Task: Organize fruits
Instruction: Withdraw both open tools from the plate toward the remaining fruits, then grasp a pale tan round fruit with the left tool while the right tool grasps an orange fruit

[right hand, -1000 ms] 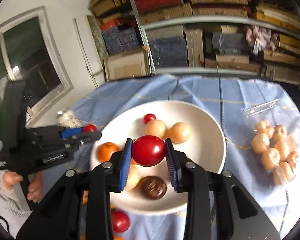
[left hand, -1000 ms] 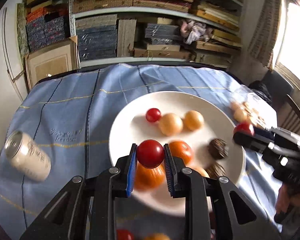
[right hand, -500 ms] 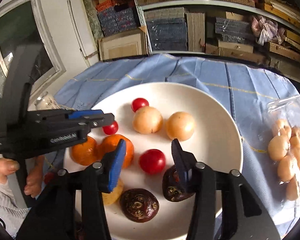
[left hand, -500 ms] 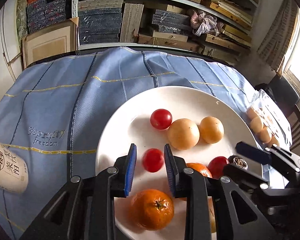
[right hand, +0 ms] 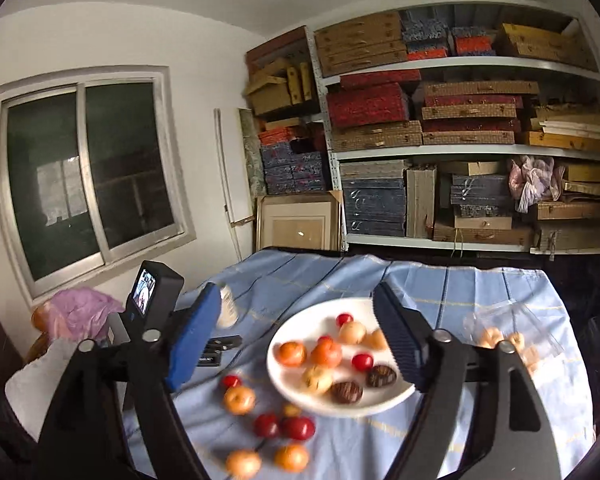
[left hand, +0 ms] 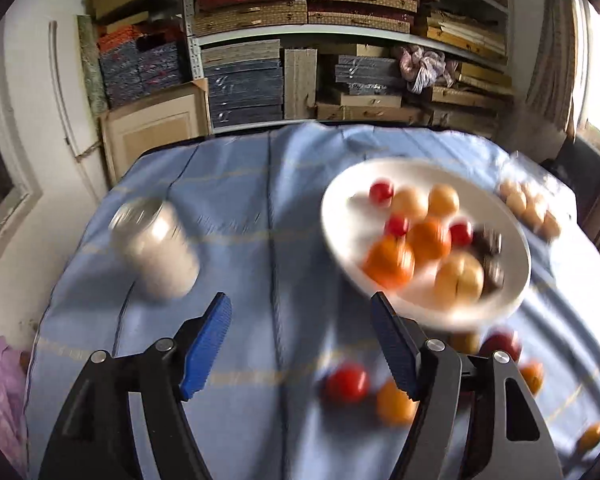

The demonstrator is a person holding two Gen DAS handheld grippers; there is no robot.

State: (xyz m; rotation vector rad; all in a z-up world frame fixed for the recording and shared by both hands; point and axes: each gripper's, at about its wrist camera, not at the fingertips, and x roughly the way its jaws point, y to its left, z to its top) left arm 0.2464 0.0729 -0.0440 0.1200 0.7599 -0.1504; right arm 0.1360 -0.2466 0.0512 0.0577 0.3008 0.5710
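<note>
On the blue cloth (right hand: 460, 280) sits a white plate (right hand: 300, 322), already loaded with red, orange, pale and dark brown fruit. More fruit lies loose on the cloth at the plate's near left: a small red one (right hand: 231, 381), a pale orange one (right hand: 239, 399), two red ones touching (right hand: 297, 428), and two orange ones nearest the camera (right hand: 291, 458). A clear bag of pale fruit (right hand: 500, 338) rests to the right of the plate, apart from it.

Both tools are empty and raised above the table. The right gripper (right hand: 296, 340) has its jaws spread wide, with nothing between the pads. The left gripper (left hand: 300, 344) is likewise spread wide, framing bare cloth; its view is blurred, so fine detail is lost there. From that view the plate (left hand: 340, 248) lies to the far right, a red fruit (left hand: 347, 383) and an orange one (left hand: 396, 402) lie just by the right finger, and a pale can (left hand: 156, 252) stands to the far left.

By my reading, the step in hand is the return for another piece, with each tool free. The next move calls for lowering one gripper over a single loose fruit near the plate's near edge, straddling it cleanly. The touching red pair looks awkward: closing on one may nudge the other and set it rolling, so an isolated piece seems the easier pick
</note>
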